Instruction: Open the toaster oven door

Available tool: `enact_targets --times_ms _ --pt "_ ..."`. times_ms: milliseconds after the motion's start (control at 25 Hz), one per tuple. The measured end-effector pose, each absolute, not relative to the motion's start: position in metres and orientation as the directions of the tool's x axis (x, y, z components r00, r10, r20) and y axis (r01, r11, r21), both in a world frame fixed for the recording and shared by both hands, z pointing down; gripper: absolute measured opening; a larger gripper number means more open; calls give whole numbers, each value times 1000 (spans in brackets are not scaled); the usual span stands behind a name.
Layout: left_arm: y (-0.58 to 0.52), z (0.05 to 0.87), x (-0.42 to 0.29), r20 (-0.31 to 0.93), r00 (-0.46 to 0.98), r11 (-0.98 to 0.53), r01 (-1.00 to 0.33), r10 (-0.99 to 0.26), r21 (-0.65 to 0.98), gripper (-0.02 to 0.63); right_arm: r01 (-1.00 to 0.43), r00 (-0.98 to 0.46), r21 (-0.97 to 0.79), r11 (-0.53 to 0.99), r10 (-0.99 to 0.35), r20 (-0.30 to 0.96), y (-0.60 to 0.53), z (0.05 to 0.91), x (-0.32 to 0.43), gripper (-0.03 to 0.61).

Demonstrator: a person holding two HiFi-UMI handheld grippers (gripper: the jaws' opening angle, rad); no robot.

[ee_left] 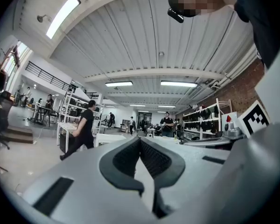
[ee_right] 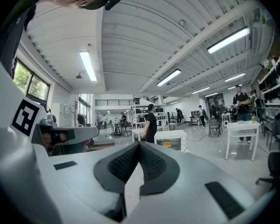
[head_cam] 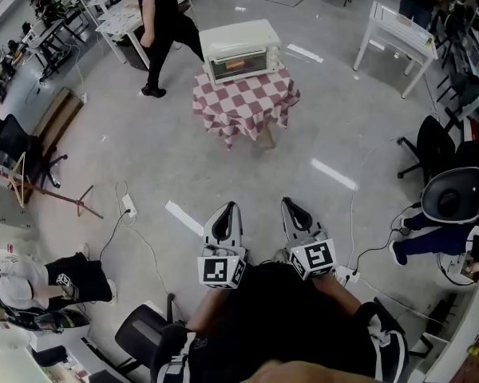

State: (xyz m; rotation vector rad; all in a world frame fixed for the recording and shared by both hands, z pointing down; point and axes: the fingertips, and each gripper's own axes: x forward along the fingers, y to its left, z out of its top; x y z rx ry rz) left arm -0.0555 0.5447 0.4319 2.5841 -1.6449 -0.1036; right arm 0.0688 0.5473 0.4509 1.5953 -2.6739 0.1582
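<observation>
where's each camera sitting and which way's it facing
Head view: on the person's head, steeply down at the grey floor; shows left gripper, right gripper, dark-clothed torso.
Left gripper view: on the left gripper, level along its shut jaws into the hall; right gripper's marker cube at right.
Right gripper view: on the right gripper, level along its shut jaws toward the white toaster oven.
Shared: all three show the walking person in black.

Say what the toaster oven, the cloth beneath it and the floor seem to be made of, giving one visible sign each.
Toaster oven: probably cream-painted sheet metal, smooth flat panels; door window looks like glass, orange showing through.
Cloth: woven fabric, red-and-white check, hanging in soft folds.
Floor: likely polished concrete or coating, grey, glossy light reflections.
</observation>
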Motion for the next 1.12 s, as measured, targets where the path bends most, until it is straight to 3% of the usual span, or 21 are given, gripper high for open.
enact_targets --times_ms 680,1120 --pt "556 440 1 12 393 -391 -918 -920 66 9 -874 -482 -85 478 -876 26 546 455 135 26" --pt "467 474 -1 40 413 -405 -905 -910 125 9 -870 -492 -53 490 -868 68 465 481 123 26"
